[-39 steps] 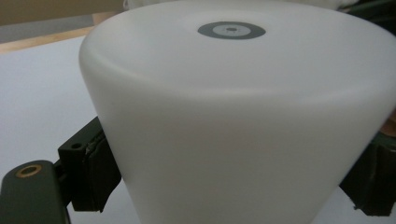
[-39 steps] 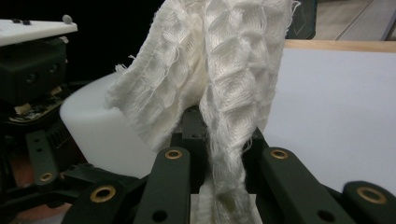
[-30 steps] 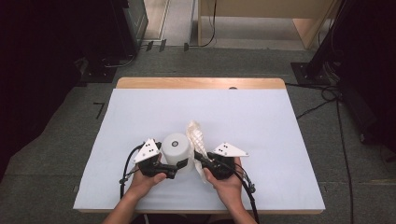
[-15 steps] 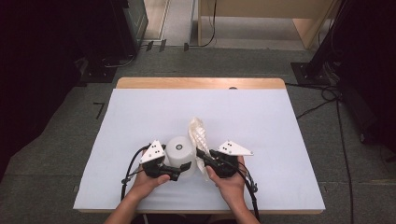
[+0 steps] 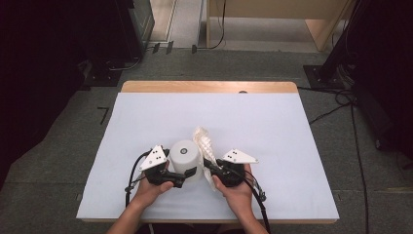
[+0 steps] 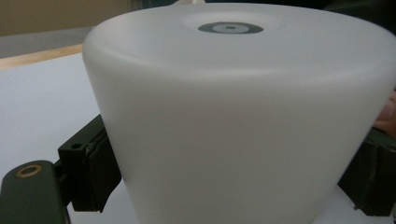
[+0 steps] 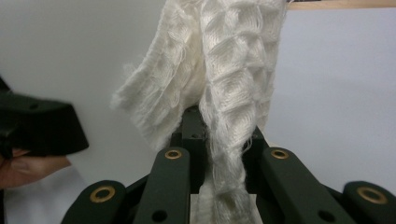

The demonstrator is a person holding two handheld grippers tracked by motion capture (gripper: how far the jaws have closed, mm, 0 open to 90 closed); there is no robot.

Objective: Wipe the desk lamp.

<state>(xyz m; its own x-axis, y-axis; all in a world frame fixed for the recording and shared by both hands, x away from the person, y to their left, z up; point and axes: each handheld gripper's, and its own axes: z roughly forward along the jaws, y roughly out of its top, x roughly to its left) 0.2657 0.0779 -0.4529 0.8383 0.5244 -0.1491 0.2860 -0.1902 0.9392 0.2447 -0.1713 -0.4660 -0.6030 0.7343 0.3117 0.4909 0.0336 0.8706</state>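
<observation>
High view, both hands at the near edge of the tabletop (image 5: pixel 292 126). My left gripper (image 5: pixel 181 176) has its fingers (image 6: pixel 95 170) set on opposite flanks of the white cup (image 5: pixel 185 155), an inverted, frosted plastic vessel standing base-up on the white sheet; in the left gripper view the black pads press against both of its sides, so I read this as a firm hold. My right gripper (image 5: pixel 210 168) has its fingers (image 7: pixel 170 179) closed tight on the white knitted cloth (image 5: pixel 203 142), which is bunched into a rope and rises from between them toward 12 o'clock. The cloth lies just at 3 o'clock of the cup, touching or nearly touching its wall; which of the two I cannot tell. Judged stage of work: both grasps are secured, the cup steadied and the cloth gathered. What appears left is the wiping itself, since the cloth is not yet spread over the cup's side or base.
</observation>
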